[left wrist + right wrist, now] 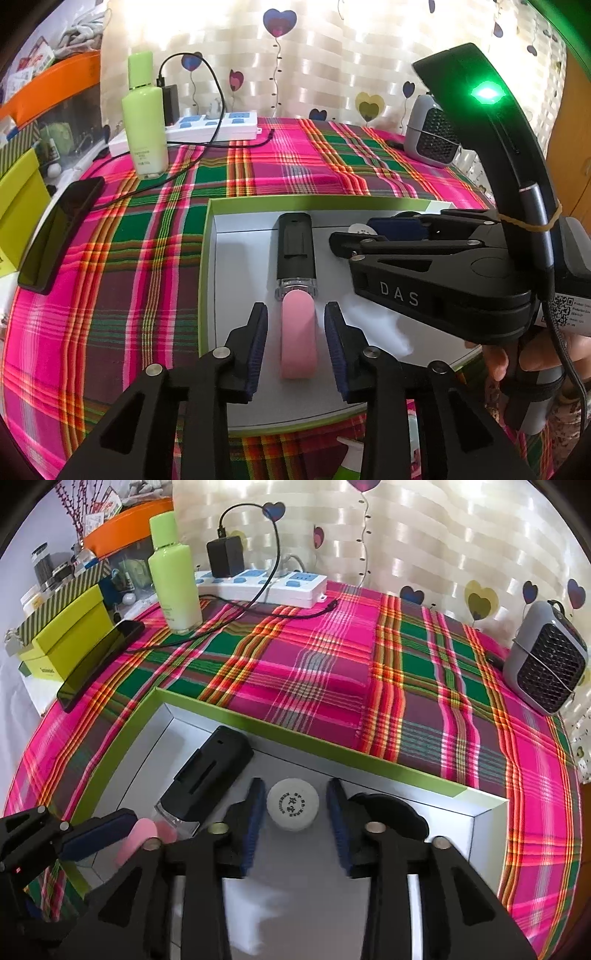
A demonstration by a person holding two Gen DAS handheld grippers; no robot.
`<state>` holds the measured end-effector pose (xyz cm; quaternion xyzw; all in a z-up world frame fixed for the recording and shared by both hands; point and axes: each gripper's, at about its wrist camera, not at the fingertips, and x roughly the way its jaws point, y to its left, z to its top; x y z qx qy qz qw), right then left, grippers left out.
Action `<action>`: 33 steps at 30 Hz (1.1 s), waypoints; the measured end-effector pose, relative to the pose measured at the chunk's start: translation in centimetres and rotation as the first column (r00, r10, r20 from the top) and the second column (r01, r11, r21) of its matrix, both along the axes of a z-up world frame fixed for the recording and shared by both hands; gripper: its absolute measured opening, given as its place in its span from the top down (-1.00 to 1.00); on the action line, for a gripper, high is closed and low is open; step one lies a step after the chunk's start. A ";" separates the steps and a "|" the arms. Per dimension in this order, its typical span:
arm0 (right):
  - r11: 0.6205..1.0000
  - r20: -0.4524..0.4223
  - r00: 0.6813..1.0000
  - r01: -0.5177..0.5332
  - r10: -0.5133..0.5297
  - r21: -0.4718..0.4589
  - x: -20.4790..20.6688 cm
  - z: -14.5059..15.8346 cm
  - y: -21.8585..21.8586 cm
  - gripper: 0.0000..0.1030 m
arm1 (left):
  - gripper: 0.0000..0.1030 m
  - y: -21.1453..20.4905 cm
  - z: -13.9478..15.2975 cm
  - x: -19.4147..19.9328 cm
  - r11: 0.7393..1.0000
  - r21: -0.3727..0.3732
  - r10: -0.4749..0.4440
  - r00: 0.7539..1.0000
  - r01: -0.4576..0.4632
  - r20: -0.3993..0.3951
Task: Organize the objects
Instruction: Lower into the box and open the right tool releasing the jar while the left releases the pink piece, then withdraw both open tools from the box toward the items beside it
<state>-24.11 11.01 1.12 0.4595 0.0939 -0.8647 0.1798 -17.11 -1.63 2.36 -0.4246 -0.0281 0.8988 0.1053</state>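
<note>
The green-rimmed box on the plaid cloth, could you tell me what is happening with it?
A person is sorting small items into the green-rimmed box. The left gripper, jaws open, straddles a pink and black bottle lying inside. The right gripper, jaws also open, brackets a small white ball in the box. Neither is gripped.

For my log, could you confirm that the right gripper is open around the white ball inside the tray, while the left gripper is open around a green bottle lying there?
Not quite: the left gripper straddles a pink bottle with a black cap, per the left wrist view. The right gripper is open around the white ball in the tray.
</note>
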 end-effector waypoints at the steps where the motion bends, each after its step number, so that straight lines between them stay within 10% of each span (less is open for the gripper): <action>1: 1.000 -0.008 1.000 0.003 -0.003 -0.003 0.1 0.1 0.1 0.10 | 0.40 0.0 0.0 0.1 1.000 0.000 0.000 1.000 0.000 0.000; 33: 0.976 -0.090 0.981 0.159 -0.174 -0.149 11.6 3.9 7.3 0.07 | 0.26 -0.5 2.5 7.9 0.999 0.040 -0.020 0.999 0.021 -0.037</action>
